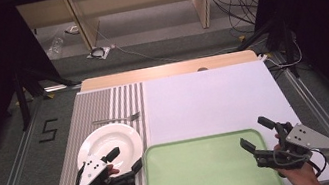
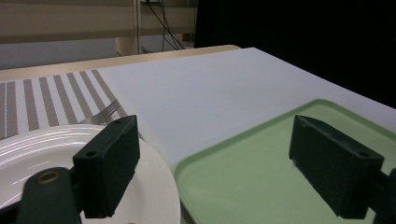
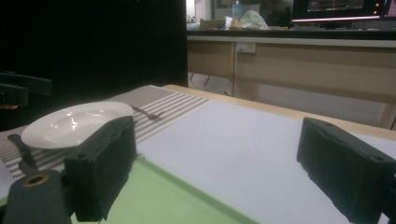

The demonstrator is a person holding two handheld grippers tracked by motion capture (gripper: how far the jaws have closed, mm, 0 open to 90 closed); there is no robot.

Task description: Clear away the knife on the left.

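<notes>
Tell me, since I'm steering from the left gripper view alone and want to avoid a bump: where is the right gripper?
Observer: The right gripper is at the green tray's right edge, by its far corner, jaws open with nothing between them.
Operator: And the fork? I see just its tines.
Observer: The fork lies whole on the striped mat, just beyond the plate, handle to the left, tines to the right.

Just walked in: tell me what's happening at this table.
A person holds a gripper in each hand at the near edge of the table. The left gripper hovers open over the near rim of a white plate on a striped placemat. The right gripper is open over the right part of an empty green tray. A fork lies beyond the plate. Nothing is held.
</notes>
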